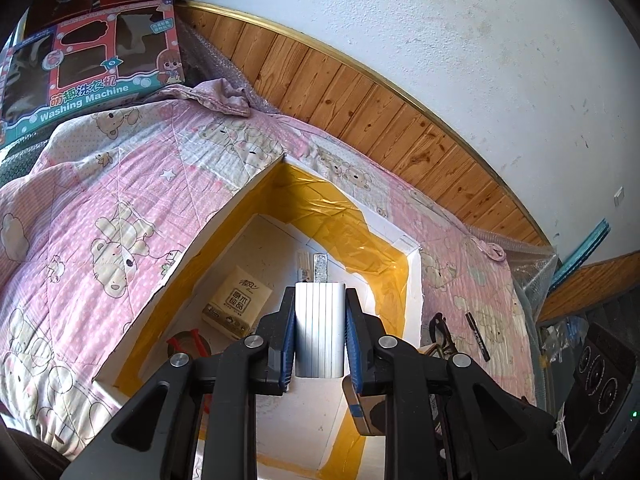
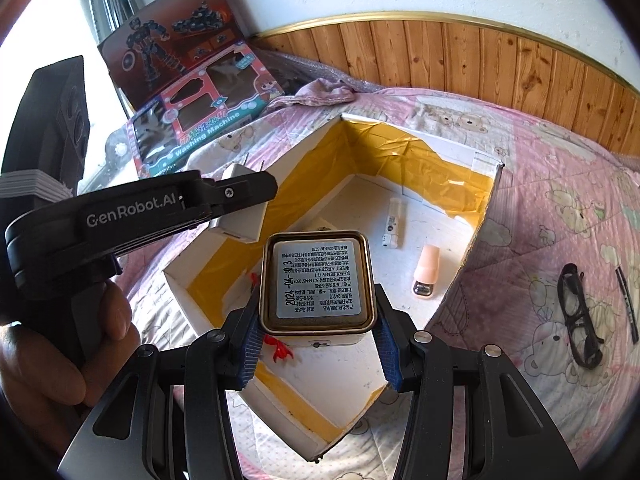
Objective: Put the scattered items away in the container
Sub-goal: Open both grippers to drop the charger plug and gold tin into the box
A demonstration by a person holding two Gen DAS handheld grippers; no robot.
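Note:
My left gripper (image 1: pixel 320 300) is shut on a white ribbed charger block (image 1: pixel 320 328), prong pointing forward, held above the open box (image 1: pixel 208 236). The box is white cardboard lined with yellow tape. My right gripper (image 2: pixel 318 296) is shut on a square metal tin (image 2: pixel 318 280) with a printed label, held over the box's (image 2: pixel 176 276) near side. The right wrist view also shows the left gripper (image 2: pixel 240 192) with the charger (image 2: pixel 240 220) over the left rim. Inside lie a tissue packet (image 1: pixel 238 304), a white tube (image 2: pixel 392 222), a peach stapler-like item (image 2: pixel 426 274) and a red item (image 2: pixel 280 350).
Black glasses (image 2: pixel 578 316) and a dark pen (image 2: pixel 628 304) lie on the pink bear-print bedspread (image 2: pixel 560 208) right of the box. Toy boxes (image 2: pixel 192 128) lean against the wall at the back left. Wooden panelling (image 2: pixel 480 56) runs behind the bed. A hand (image 2: pixel 60 360) grips the left handle.

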